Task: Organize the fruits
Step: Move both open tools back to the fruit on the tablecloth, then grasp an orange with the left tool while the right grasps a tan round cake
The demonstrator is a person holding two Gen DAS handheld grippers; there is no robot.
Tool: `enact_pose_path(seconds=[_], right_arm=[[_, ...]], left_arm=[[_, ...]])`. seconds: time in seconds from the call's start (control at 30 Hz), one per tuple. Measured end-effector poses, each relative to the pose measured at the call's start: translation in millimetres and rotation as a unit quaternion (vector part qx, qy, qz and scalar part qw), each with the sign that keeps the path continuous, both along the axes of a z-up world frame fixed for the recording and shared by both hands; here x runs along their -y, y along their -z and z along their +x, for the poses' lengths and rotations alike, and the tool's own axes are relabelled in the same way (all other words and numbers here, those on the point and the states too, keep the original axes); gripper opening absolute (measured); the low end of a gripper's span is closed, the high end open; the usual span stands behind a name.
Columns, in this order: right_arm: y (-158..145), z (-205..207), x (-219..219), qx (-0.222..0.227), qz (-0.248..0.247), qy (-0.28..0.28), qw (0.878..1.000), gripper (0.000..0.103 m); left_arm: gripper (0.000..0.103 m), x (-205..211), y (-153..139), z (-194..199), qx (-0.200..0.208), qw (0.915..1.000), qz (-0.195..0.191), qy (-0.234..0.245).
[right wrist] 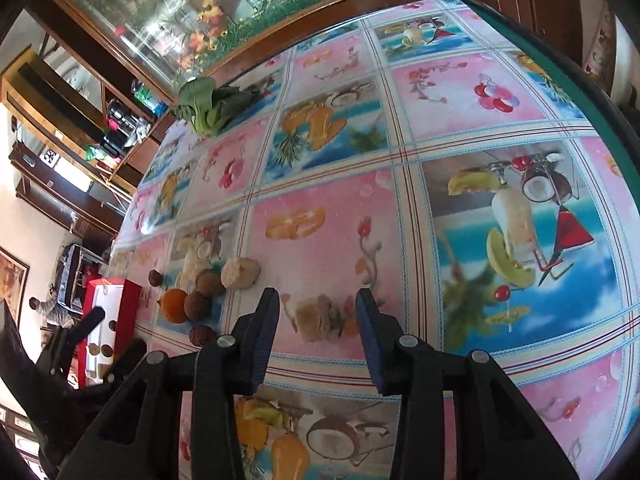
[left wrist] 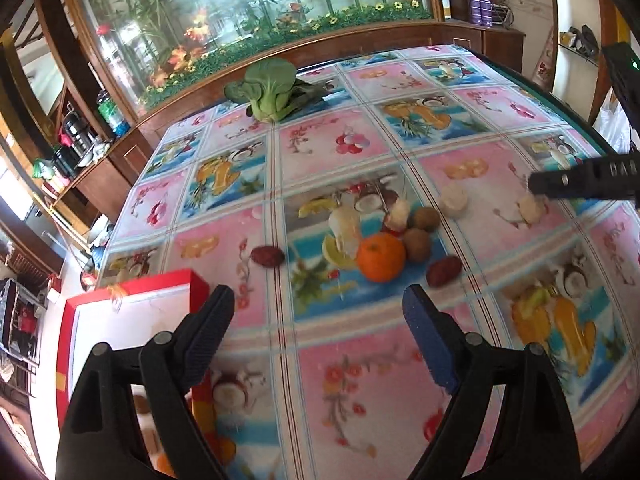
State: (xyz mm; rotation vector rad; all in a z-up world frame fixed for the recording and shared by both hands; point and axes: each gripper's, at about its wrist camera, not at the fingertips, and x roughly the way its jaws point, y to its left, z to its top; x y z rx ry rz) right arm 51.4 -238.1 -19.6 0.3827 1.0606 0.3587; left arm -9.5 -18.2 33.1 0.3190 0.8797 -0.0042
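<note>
Both tongs stand apart, empty: left tongs [left wrist: 316,312] over the surface [left wrist: 360,380] near the orange [left wrist: 381,257]; right tongs [right wrist: 318,312] around a blurry pale chunk [right wrist: 318,318] I can't identify. Red box [left wrist: 132,312] is cut off.

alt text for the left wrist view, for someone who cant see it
The left tongs stand open and empty above a fruit-print tablecloth, aimed at an orange among small brown fruits. A red box sits at lower left, a leafy green vegetable at the far edge, and the right tongs reach in beside a pale piece.
</note>
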Motion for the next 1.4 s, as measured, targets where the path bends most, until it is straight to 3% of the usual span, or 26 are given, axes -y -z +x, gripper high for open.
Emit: enact_pose_path(seconds=[0.2, 0.3, 0.6, 0.77, 1.0, 1.2, 1.4], right_arm=[[5, 1, -16, -0.002, -0.034, -0.015, 0.999, 0.026], [5, -1, -21, 0.004, -0.053, -0.021, 0.998, 0.015], [4, -2, -30, 0.018, -0.077, -0.027, 0.997, 0.014], [4, -2, -33, 0.023, -0.085, -0.029, 0.996, 0.014], [4, -2, -33, 0.025, -0.083, -0.027, 0.996, 0.014], [3, -2, -34, 0.031, -0.077, -0.029, 0.996, 0.014], [-5, -5, -32, 0.062, -0.067, -0.02, 0.996, 0.014]], left_arm=[[0.087, 0, 10, 13, -0.011, 0.9999, 0.001, 0.012], [0.087, 2, 15, 19, -0.022, 0.9995, -0.008, 0.019], [0.086, 9, 27, 35, -0.035, 0.9989, 0.017, 0.025], [0.072, 15, 31, 43, -0.05, 0.9978, 0.001, 0.044], [0.036, 16, 35, 48, -0.073, 0.9937, -0.059, 0.062], [0.036, 14, 33, 42, -0.066, 0.9941, -0.075, 0.043], [0.036, 5, 5, 11, -0.028, 0.9949, -0.09, 0.037]])
